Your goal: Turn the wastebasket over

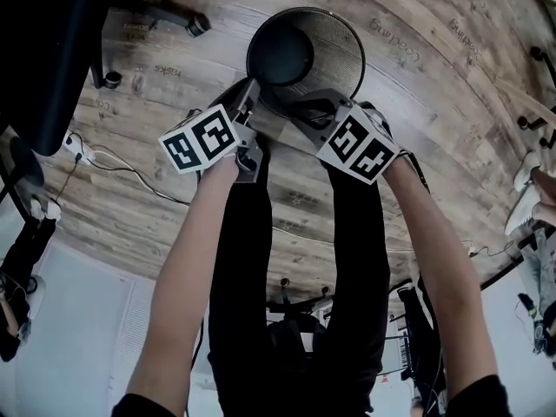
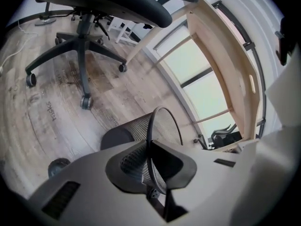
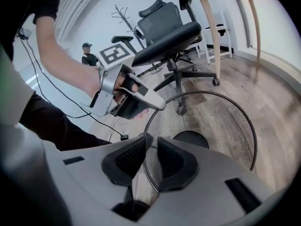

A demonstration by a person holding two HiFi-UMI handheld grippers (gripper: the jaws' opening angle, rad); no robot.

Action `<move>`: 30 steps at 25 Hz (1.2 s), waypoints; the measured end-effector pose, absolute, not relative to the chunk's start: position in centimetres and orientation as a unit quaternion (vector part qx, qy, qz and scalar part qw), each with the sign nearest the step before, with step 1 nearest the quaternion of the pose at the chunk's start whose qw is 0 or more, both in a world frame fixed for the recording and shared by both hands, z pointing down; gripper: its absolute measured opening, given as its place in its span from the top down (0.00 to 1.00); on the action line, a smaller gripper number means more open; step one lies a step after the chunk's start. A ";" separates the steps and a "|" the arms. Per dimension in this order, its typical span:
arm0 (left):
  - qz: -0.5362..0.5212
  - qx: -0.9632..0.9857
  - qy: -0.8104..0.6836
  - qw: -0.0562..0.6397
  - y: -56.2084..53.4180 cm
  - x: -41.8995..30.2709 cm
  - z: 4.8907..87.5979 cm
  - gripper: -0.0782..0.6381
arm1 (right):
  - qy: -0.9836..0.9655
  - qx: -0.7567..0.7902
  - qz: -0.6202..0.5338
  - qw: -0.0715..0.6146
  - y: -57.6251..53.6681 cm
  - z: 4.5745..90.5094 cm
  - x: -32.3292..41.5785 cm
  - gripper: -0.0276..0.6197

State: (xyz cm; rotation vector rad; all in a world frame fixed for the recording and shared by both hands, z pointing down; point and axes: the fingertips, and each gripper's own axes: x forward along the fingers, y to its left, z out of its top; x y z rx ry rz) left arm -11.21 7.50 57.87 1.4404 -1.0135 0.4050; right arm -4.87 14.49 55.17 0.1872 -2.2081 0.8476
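Observation:
A black wire-mesh wastebasket (image 1: 306,55) stands on the wood floor, its open mouth facing up at the head camera and its dark base visible inside. My left gripper (image 1: 252,92) is shut on the near left part of the rim; the mesh wall and rim wire (image 2: 151,140) run between its pads. My right gripper (image 1: 318,111) is shut on the near right part of the same rim (image 3: 150,149), one pad inside the basket and one outside. The left gripper (image 3: 129,98) also shows in the right gripper view, just beyond the rim.
An office chair (image 2: 84,46) on castors stands close beyond the basket. A light wooden table frame (image 2: 225,74) rises on the right. Cables (image 1: 113,159) lie on the floor to the left. My legs in black trousers (image 1: 261,259) are just behind the grippers. A person (image 3: 87,55) stands far off.

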 end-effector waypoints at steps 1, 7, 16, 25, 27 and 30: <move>0.185 0.627 -0.442 0.614 7.9 -11.6 58.1 0.83 | -0.862 0.078 0.338 0.370 14.2 54.9 -4.7 0.85; 0.221 0.634 -0.442 0.595 8.4 -12.5 59.2 0.83 | -0.855 0.108 0.328 0.387 12.9 55.7 -2.8 0.85; 0.241 0.649 -0.434 0.576 7.2 -11.0 60.1 0.83 | -0.844 0.161 0.321 0.399 11.6 56.2 -1.0 0.85; 0.256 0.665 -0.418 0.564 6.5 -10.0 61.3 0.83 | -0.823 0.220 0.336 0.403 10.1 57.0 1.2 0.87; 0.258 0.665 -0.419 0.561 6.4 -10.1 61.4 0.83 | -0.820 0.228 0.336 0.403 10.1 57.1 1.6 0.87; 0.277 0.663 -0.419 0.554 6.9 -10.6 61.8 0.82 | -0.816 0.237 0.337 0.405 10.2 57.3 2.2 0.88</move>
